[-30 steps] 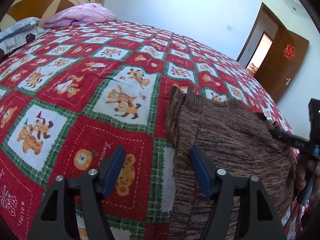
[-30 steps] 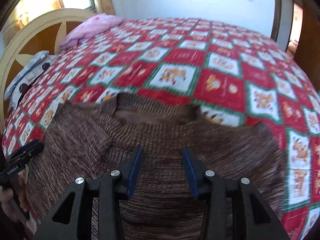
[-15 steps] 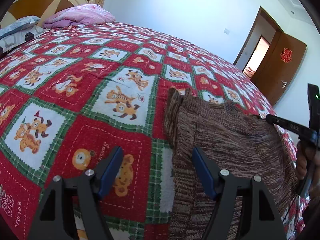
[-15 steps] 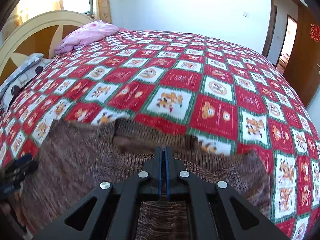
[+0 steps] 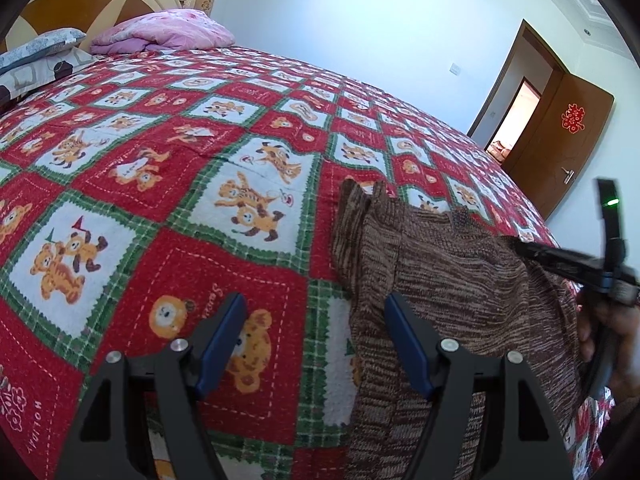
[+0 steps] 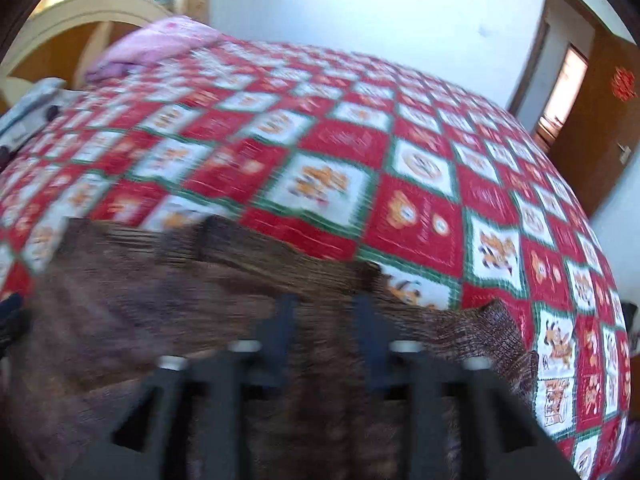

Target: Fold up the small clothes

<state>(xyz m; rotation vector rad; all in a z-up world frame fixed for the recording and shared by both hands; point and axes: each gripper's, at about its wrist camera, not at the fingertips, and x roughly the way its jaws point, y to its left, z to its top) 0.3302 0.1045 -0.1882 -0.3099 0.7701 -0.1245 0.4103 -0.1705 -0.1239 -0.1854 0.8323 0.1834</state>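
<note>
Brown sweater point(image 5: 460, 280) lies flat on the bed point(image 5: 160, 184); left gripper point(image 5: 316, 340) jaws wide, straddling its edge, gripping nothing; right gripper point(image 6: 324, 328) jaws just opening above the knit, empty

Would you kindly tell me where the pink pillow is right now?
In the left wrist view, the pink pillow lies at the upper left, at the head of the bed, against the headboard and right of a grey pillow.

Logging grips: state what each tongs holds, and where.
Nothing is held. Left tongs stand open over the brown sweater's edge; right tongs, just reopening, are open above it.
</note>
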